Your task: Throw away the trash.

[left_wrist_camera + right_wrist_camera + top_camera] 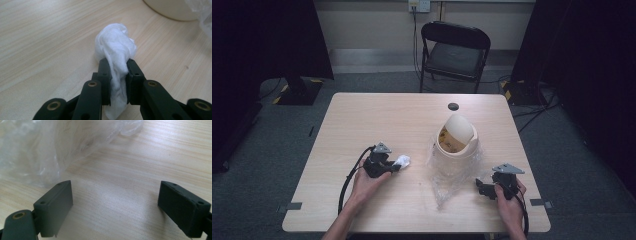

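Observation:
A crumpled white tissue (116,48) lies on the wooden table (362,120), left of centre. My left gripper (117,66) is shut on the tissue, its black pads pressing the wad from both sides; in the high view the left gripper (393,167) points right with the tissue (402,161) at its tip. A small beige bin (457,137) with a tilted swing lid stands right of centre, with a clear plastic bag (449,175) under and in front of it. My right gripper (115,202) stands open over bare wood, beside the plastic bag (50,147); in the high view the right gripper (482,189) rests near the front right.
A black folding chair (454,50) stands behind the table's far edge. A dark round hole (453,106) sits in the tabletop near the back. Dark curtains hang at both sides. The beige bin's base (172,10) is close ahead of the left gripper.

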A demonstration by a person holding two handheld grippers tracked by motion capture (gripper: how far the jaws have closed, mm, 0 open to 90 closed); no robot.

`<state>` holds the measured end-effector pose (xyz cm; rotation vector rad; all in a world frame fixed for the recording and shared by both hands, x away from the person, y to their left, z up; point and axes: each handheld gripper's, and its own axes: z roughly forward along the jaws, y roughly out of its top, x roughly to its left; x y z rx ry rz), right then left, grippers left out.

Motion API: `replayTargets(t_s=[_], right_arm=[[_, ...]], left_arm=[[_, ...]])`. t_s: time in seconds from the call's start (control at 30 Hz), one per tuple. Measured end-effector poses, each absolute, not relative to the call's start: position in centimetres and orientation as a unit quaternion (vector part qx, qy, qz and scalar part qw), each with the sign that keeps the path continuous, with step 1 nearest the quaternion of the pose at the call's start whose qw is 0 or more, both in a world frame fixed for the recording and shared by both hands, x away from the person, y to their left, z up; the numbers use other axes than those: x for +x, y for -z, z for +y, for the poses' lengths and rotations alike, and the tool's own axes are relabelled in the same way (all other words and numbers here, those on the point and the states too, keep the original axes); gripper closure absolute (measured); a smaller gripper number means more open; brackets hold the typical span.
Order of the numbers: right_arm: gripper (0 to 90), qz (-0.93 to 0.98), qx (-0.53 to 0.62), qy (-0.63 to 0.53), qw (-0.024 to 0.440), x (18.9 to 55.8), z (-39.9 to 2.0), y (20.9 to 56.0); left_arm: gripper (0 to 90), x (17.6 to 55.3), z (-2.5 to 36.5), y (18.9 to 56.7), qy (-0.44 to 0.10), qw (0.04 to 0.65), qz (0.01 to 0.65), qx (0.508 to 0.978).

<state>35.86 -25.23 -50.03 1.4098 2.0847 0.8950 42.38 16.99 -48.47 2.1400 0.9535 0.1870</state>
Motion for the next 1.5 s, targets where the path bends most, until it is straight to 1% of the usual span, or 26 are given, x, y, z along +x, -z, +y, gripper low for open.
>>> replayTargets(t_s=[0.2,0.43,0.57,0.87,0.93,1.13,1.23,1.3,1.5], right_arm=[[11.9,0.761,0.510,-0.327,0.232,35.8,-25.3,50.0],[11.9,0.761,0.510,-0.327,0.232,35.8,-25.3,50.0],[11.6,0.763,0.508,-0.328,0.229,35.9,-25.4,50.0],[11.6,0.763,0.507,-0.327,0.229,35.9,-25.4,50.0],[11.6,0.763,0.507,-0.327,0.229,35.9,-25.4,50.0],[11.6,0.763,0.507,-0.327,0.230,35.9,-25.4,50.0],[11.6,0.763,0.507,-0.327,0.230,35.9,-25.4,50.0],[11.6,0.763,0.507,-0.327,0.229,35.9,-25.4,50.0],[11.6,0.763,0.507,-0.327,0.230,35.9,-25.4,50.0]], left_arm=[[77.2,42.2,17.2,47.8,-0.077,0.389,0.372,0.839],[77.1,41.8,17.6,47.1,-0.073,0.412,0.370,0.830],[77.2,41.5,17.7,46.8,-0.074,0.414,0.371,0.828],[77.3,41.2,17.9,46.0,-0.085,0.427,0.372,0.820],[77.3,41.1,17.7,45.9,-0.085,0.430,0.371,0.819],[77.3,40.3,16.6,44.0,-0.094,0.437,0.345,0.825],[77.3,40.1,16.1,43.8,-0.089,0.444,0.339,0.825],[77.3,40.1,15.7,43.6,-0.088,0.440,0.334,0.829],[77.3,40.3,14.6,42.4,-0.093,0.454,0.320,0.827]])
